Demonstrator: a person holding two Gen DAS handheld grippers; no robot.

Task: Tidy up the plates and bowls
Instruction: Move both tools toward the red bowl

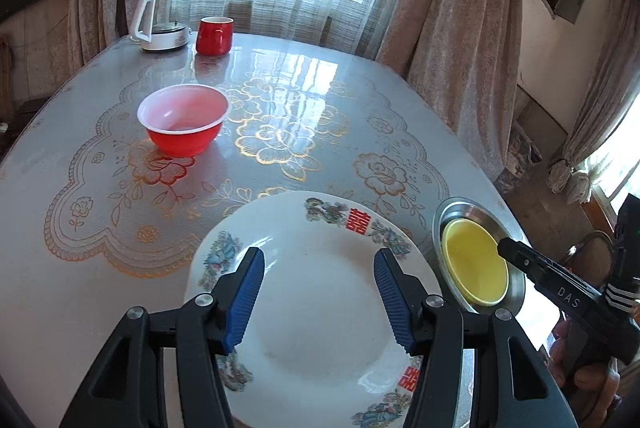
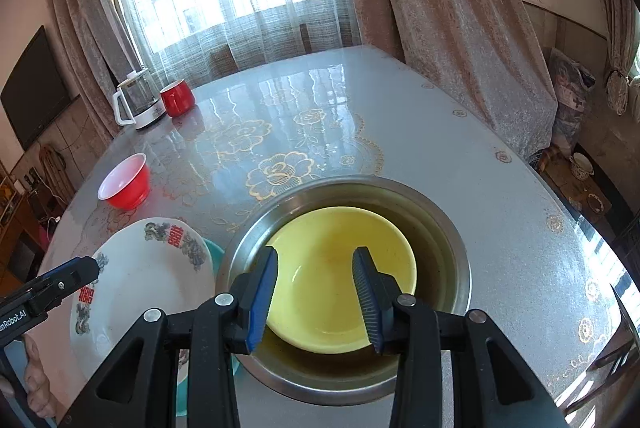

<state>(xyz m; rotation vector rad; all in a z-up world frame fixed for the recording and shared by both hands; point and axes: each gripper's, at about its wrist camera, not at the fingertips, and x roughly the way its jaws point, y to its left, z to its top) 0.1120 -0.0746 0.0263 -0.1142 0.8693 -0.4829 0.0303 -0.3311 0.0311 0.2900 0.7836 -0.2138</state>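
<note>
A white patterned plate (image 1: 320,312) lies near the table's front edge; in the right wrist view (image 2: 140,280) it rests on a teal plate (image 2: 214,252). My left gripper (image 1: 320,296) is open and empty just above it. To its right a yellow bowl (image 2: 340,280) sits inside a steel bowl (image 2: 448,240); both also show in the left wrist view, the yellow bowl (image 1: 474,264) in the steel bowl (image 1: 476,214). My right gripper (image 2: 316,296) is open and empty above the yellow bowl. A red bowl (image 1: 184,119) with a white inside stands apart on the left.
A red mug (image 1: 215,35) and a glass kettle (image 1: 160,23) stand at the table's far left corner. The glossy table (image 1: 300,75) with a floral cover runs back to curtains and a window. A chair back (image 2: 612,360) is at the right.
</note>
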